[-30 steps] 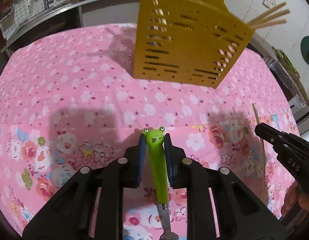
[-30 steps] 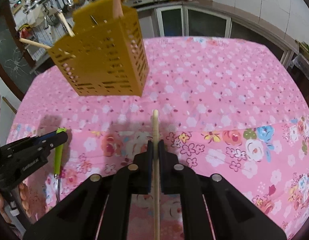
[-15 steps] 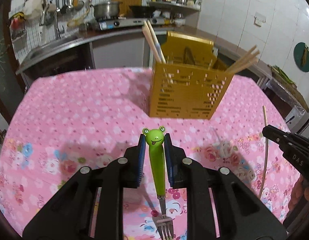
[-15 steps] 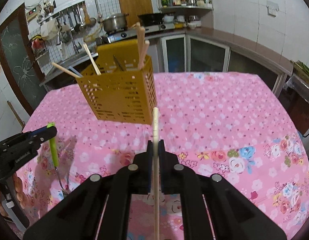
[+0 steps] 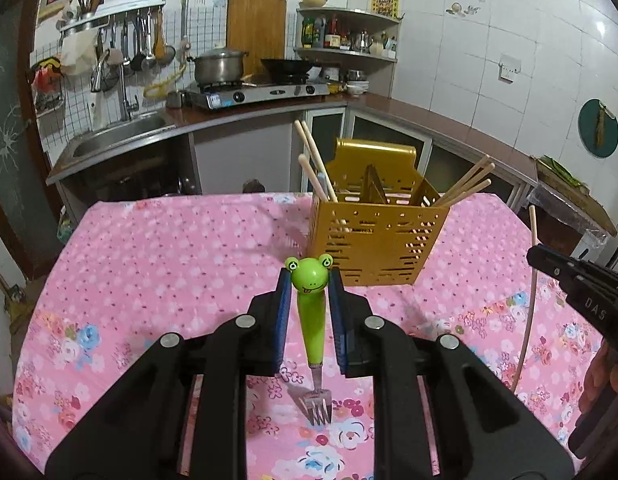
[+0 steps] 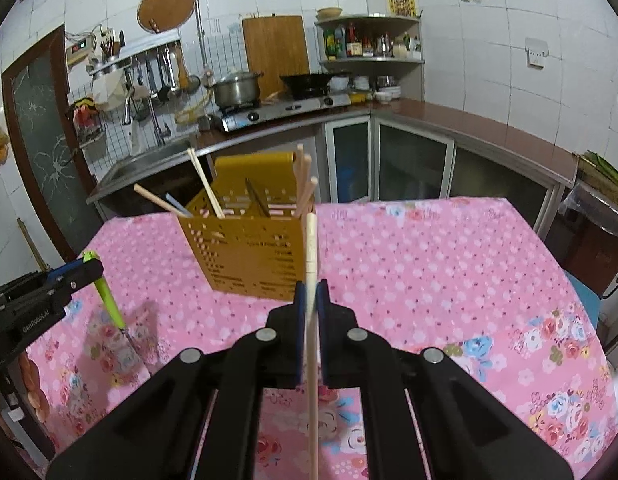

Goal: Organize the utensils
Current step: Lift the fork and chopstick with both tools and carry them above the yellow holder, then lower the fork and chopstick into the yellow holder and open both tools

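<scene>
My left gripper (image 5: 309, 284) is shut on a green frog-handled fork (image 5: 312, 320), tines hanging down above the table. My right gripper (image 6: 311, 292) is shut on a wooden chopstick (image 6: 311, 248), held nearly upright. A yellow slotted utensil holder (image 5: 375, 240) stands on the pink floral tablecloth (image 5: 169, 256) beyond both grippers, with several chopsticks in it. It also shows in the right wrist view (image 6: 245, 248). The right gripper (image 5: 569, 280) with its chopstick (image 5: 529, 300) shows at the right of the left wrist view. The left gripper (image 6: 69, 276) with the fork (image 6: 109, 304) shows at the left of the right wrist view.
A kitchen counter (image 5: 449, 120) with a sink (image 5: 117, 136), a gas stove (image 5: 253, 92), a pot and a wok runs behind the table. The table's far edge (image 5: 197, 196) lies just past the holder.
Both grippers have lifted and pulled back from the table with the fork and chopstick held. The holder now looks smaller and farther off, and the kitchen has come into view.
</scene>
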A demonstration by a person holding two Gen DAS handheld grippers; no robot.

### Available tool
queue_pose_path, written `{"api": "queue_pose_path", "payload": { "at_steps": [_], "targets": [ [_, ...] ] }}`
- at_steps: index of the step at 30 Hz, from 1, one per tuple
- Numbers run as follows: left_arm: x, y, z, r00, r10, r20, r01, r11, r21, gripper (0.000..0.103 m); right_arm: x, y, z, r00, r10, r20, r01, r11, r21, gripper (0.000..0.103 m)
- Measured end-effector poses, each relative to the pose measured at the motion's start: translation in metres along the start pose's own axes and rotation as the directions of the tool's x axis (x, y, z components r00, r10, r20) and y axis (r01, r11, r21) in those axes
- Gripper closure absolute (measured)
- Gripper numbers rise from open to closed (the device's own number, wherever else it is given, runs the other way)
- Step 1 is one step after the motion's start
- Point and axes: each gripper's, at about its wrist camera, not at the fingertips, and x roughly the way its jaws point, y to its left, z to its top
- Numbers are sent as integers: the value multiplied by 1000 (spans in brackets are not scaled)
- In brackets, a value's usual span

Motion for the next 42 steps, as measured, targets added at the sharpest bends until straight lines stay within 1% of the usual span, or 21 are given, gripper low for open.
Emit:
{"api": "queue_pose_path", "payload": {
  "at_steps": [6, 10, 15, 19, 26, 33, 35, 38, 41, 42],
  "targets": [
    [-7, 3, 8, 1000, -15, 20, 15, 1000, -11, 85, -12, 1, 13, 997, 3, 78, -4, 1000, 14, 97],
    [-14, 4, 17, 999, -21, 41, 22, 1000, -17, 85, -15, 5, 22, 994, 3, 111, -5, 1000, 14, 97],
    [-30, 3, 36, 996, -30, 83, 31, 999, -10, 85, -21, 6, 37, 987, 11, 162, -14, 1000, 21, 97],
    [-44, 2, 56, 992, -37, 121, 39, 999, -11, 85, -25, 12, 54, 975, 24, 221, -31, 999, 28, 97],
    [-57, -9, 93, 982, -43, 185, 44, 999, -1, 85, -25, 23, 87, 946, 46, 322, -58, 998, 27, 97],
    [-56, -23, 126, 964, -40, 264, 35, 999, 23, 85, -18, 35, 117, 895, 52, 442, -73, 997, 30, 97],
    [-50, -25, 136, 956, -41, 289, 35, 999, 27, 85, -15, 40, 124, 873, 54, 485, -75, 997, 25, 97],
    [-36, -32, 144, 951, -41, 305, 30, 999, 40, 85, -4, 46, 129, 843, 36, 536, -49, 999, 10, 97],
    [-15, -37, 147, 947, -37, 319, 21, 998, 51, 85, 10, 45, 132, 837, 22, 547, -38, 999, 18, 97],
    [-7, -38, 146, 946, -39, 323, 24, 998, 52, 85, 16, 42, 132, 831, 19, 555, -40, 999, 24, 97]
  ]
}}
